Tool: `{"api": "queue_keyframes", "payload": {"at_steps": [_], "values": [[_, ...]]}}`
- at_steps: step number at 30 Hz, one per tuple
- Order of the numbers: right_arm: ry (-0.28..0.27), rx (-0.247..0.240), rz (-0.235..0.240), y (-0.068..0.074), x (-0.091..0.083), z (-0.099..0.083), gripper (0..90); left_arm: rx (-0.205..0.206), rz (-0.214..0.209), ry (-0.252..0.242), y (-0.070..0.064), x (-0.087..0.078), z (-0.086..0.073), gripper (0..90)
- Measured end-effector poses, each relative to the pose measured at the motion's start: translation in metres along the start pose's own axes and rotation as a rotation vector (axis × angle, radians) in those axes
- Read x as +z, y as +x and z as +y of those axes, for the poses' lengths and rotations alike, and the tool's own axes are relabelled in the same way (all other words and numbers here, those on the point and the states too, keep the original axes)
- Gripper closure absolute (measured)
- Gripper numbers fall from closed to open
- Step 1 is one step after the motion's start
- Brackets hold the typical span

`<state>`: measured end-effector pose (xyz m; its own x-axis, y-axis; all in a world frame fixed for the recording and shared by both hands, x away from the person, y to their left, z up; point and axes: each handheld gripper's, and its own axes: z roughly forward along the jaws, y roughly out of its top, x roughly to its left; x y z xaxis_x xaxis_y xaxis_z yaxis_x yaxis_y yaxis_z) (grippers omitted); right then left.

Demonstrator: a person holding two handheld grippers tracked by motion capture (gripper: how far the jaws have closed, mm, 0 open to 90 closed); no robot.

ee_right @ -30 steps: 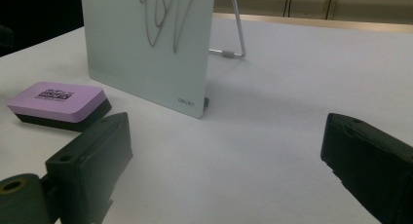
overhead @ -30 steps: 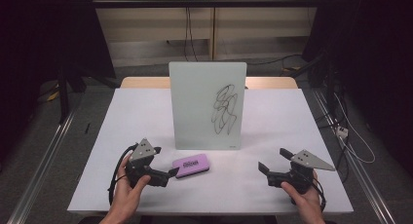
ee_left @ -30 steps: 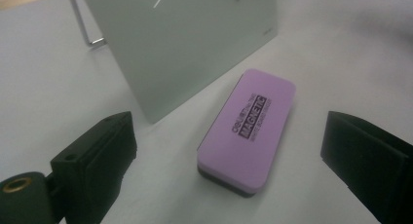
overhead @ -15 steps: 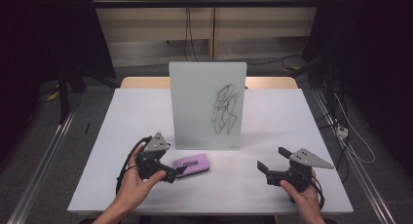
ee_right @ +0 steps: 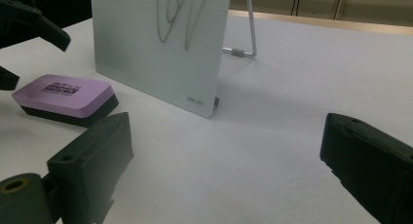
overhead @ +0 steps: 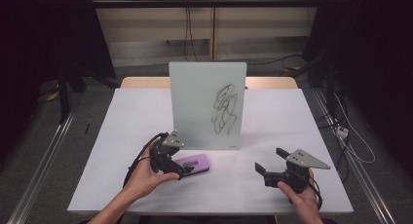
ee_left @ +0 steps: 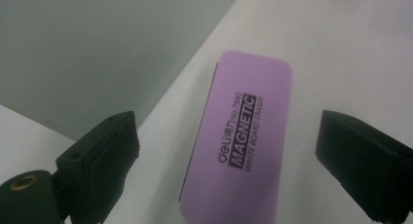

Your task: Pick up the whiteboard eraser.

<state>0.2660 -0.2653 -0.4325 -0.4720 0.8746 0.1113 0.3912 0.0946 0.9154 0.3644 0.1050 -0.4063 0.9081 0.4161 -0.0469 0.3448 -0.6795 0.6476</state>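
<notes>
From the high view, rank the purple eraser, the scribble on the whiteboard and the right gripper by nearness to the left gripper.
1. Purple eraser: between the open jaws of the left gripper.
2. Scribble: farther back, on the upright whiteboard's right half.
3. Right gripper: across the table, to the right.

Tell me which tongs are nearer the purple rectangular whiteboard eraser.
Left. The left tongs straddle the purple rectangular whiteboard eraser, jaws open; the right tongs sit well off to its right.

White table (overhead: 302,117), cables (overhead: 187,31) behind
</notes>
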Motion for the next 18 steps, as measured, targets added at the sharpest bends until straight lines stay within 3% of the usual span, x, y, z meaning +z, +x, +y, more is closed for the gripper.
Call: {"api": "queue_keyframes", "payload": {"at_steps": [1,2,4,5,9,12,15,16,18], "values": [[0.002,0.004,0.002,0.0,0.001,0.0,4.9,0.021,-0.008,0.032,0.003,0.001,0.002,8.3],[0.002,0.004,0.002,0.0,0.001,0.0,4.9,0.008,-0.017,0.024,0.002,0.003,0.002,8.3],[-0.001,0.016,0.009,-0.001,0.003,0.0,5.1,0.046,-0.031,0.054,0.002,0.005,0.005,11.3],[0.001,0.013,0.011,-0.001,0.004,0.0,5.1,0.037,-0.045,0.048,0.001,0.008,0.007,13.9],[0.01,0.008,0.013,0.0,0.005,0.0,5.1,0.063,-0.051,0.063,-0.002,0.017,0.013,12.3],[0.02,0.007,0.012,-0.001,0.005,-0.001,4.2,0.098,-0.05,0.115,-0.01,0.028,0.015,12.9],[0.023,0.009,0.014,-0.001,0.004,-0.001,4.3,0.112,-0.054,0.132,-0.01,0.03,0.015,15.8],[0.019,0.012,0.013,-0.001,0.004,-0.001,4.2,0.119,-0.035,0.133,-0.011,0.031,0.014,15.8],[0.023,0.011,0.007,-0.001,0.004,-0.001,4.2,0.109,-0.051,0.137,-0.01,0.03,0.014,17.7]]}}
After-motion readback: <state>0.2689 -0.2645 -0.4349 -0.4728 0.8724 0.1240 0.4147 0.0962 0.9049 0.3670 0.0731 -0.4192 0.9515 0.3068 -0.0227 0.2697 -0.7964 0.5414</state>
